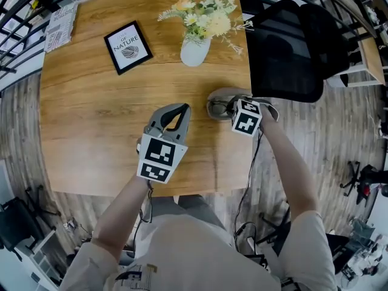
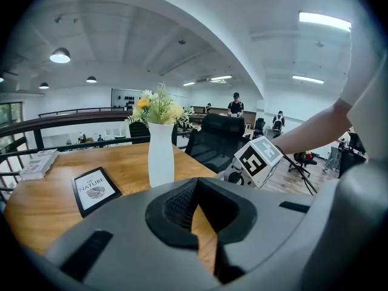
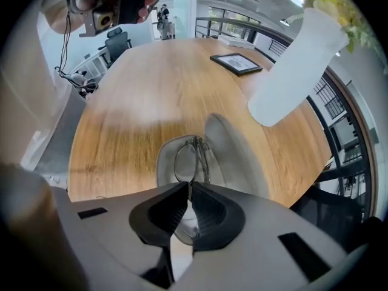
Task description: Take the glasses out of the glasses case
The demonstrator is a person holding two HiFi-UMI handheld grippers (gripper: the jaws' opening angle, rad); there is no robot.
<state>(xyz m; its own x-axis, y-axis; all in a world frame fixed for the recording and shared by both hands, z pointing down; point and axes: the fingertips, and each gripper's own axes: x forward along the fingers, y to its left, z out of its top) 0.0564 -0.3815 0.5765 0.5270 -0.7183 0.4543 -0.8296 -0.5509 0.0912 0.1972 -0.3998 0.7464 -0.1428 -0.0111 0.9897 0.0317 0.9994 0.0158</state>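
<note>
Near table edge, left gripper (image 1: 180,109): over wood table (image 1: 91,114); fingers closed tip to tip, nothing between them.
Right gripper (image 3: 189,185): 3 o'clock of left gripper, by table's right edge, tips down in the case; fingers pinched shut on glasses frame.
Glasses (image 3: 188,156): thin metal frame, lying in case's lower half, near end caught in right gripper's jaws.
Glasses case (image 1: 217,100): grey, open, on table at 2 o'clock of left gripper; lid (image 3: 233,153) swung to 3 o'clock side in right gripper view.
Vase (image 1: 195,51): white, with flowers, upright, 12 o'clock of case, apart from it.
Framed print (image 1: 128,47): flat on table, 11 o'clock of case.
Booklet (image 1: 60,28): far left corner, 10 o'clock.
Chair (image 1: 291,47): black, off the table, 2 o'clock of case.
</note>
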